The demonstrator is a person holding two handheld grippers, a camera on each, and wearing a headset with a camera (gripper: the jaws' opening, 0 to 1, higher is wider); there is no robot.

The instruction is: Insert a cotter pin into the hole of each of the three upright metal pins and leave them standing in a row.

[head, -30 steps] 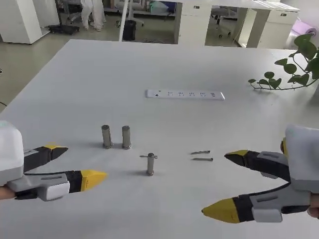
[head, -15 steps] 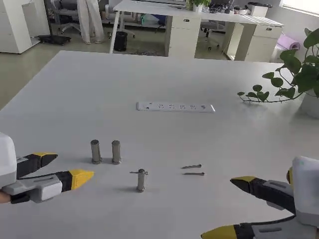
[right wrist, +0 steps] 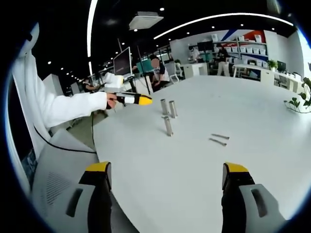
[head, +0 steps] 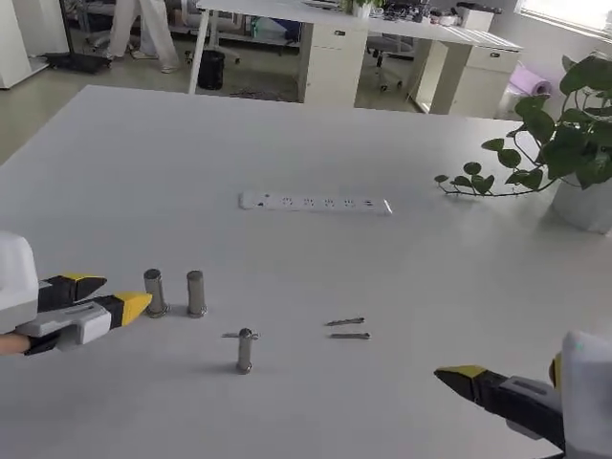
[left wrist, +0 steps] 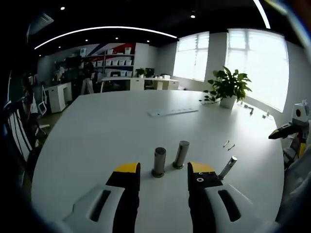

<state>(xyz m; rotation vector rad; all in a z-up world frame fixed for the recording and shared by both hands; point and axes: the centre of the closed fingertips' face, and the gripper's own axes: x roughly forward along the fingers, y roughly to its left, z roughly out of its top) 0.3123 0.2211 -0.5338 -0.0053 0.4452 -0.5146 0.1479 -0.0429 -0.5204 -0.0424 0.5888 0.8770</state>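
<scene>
Workstation with one of three pins fitted. The left tool point(head: 108, 293), jaws parted to a moderate gap and gripping nothing, is held low over the worktop point(head: 287, 134), just beside the first bare pin point(head: 153, 291). In the left gripper view this pin lies on the line between the jaws and is touched by neither. I judge this alignment lets me close on the shank and steady it while its hole is threaded. The second bare pin point(head: 196, 292) stands upright close beside the first, the pair forming the start of the row. The third pin point(head: 245, 350) stands apart, nearer to me, with a fitted cotter pin point(head: 232, 335) passing crosswise through its top. It will probably need moving into line with the others.

The upper loose cotter pin point(head: 344, 321) and lower loose cotter pin point(head: 351, 336) lie flat and roughly parallel, to the right of the pins. That side suits the right tool point(right wrist: 167, 169), which waits with jaws spread wide and empty, well apart from them. I read this as a division of labour: left steadies, right fetches and inserts. A power strip point(head: 316, 203) and a potted plant point(head: 559, 143) sit farther back, away from the work.
</scene>
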